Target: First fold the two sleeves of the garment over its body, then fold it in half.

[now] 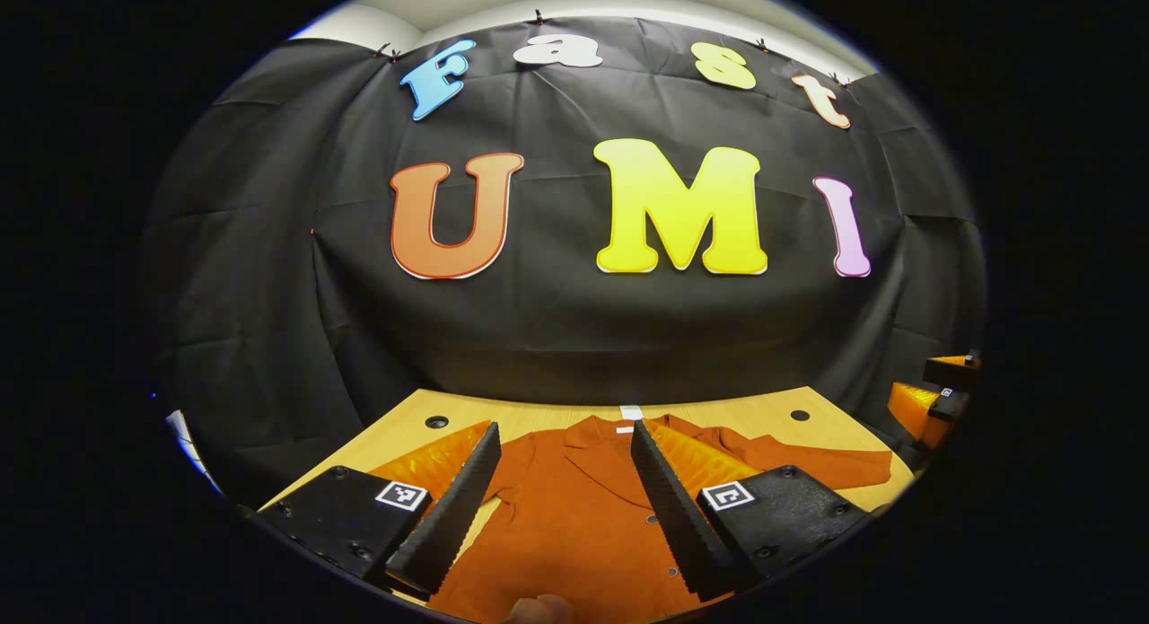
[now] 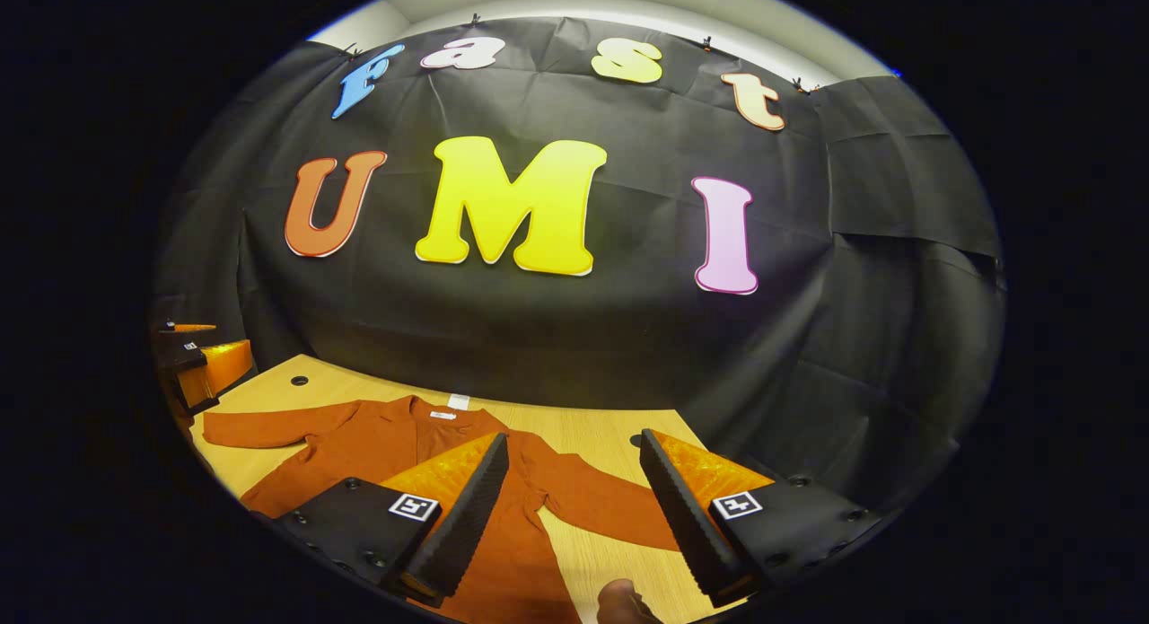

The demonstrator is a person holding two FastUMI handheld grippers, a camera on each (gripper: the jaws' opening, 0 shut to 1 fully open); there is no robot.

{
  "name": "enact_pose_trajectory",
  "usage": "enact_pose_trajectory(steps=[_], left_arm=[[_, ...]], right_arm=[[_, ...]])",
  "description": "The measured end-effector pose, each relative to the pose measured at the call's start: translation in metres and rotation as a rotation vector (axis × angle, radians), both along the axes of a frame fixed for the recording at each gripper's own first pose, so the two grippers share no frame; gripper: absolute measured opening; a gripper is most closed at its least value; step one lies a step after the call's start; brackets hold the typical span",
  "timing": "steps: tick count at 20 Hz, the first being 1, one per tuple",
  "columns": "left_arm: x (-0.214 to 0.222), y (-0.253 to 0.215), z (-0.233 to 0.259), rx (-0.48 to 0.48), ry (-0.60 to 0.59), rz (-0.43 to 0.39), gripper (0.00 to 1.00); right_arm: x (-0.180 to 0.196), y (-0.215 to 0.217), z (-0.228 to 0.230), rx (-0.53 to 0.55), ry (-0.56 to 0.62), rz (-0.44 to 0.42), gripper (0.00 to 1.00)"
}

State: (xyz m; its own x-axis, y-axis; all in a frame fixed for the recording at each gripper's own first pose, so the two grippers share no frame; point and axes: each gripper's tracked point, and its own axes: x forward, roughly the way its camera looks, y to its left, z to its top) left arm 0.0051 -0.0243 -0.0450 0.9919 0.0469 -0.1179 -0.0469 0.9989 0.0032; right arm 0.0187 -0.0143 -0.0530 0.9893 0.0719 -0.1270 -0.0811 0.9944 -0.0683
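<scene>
A rust-orange buttoned garment [image 1: 574, 507] lies flat on the wooden table [image 1: 539, 417], collar toward the far wall, both sleeves spread out to the sides. My left gripper [image 1: 565, 435] hovers open above its chest, nothing between the fingers. In the right gripper view the garment [image 2: 395, 440] lies left of centre, one sleeve [image 2: 610, 512] reaching toward the right gripper [image 2: 574, 444], which is open above that sleeve and the bare table. The other sleeve [image 2: 260, 426] stretches left. The left gripper [image 2: 202, 359] also appears at the far left edge of the right gripper view.
The table [image 2: 592, 426] ends against the black cloth wall. Round holes [image 1: 437, 421] sit near its back corners. The right gripper [image 1: 938, 395] shows at the right edge of the left gripper view. A fingertip [image 2: 624, 602] shows at the bottom of the right gripper view.
</scene>
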Motion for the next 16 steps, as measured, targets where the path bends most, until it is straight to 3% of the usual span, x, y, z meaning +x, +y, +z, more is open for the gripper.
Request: enact_pose_trajectory(steps=[5,10,13,16], left_arm=[[0.004,-0.011,-0.01,-0.01,0.035,-0.004,0.95],[0.005,-0.028,-0.031,0.01,0.116,-0.006,0.95],[0.006,-0.037,-0.047,-0.006,0.174,0.02,0.95],[0.001,-0.045,-0.069,-0.03,0.253,0.027,0.95]], right_arm=[[0.011,-0.009,-0.008,-0.012,0.019,0.0,0.94],[0.05,-0.066,-0.028,-0.036,0.076,-0.086,0.94],[0.088,-0.146,-0.061,-0.002,0.178,-0.228,0.94],[0.101,-0.199,-0.096,0.022,0.272,-0.345,0.95]])
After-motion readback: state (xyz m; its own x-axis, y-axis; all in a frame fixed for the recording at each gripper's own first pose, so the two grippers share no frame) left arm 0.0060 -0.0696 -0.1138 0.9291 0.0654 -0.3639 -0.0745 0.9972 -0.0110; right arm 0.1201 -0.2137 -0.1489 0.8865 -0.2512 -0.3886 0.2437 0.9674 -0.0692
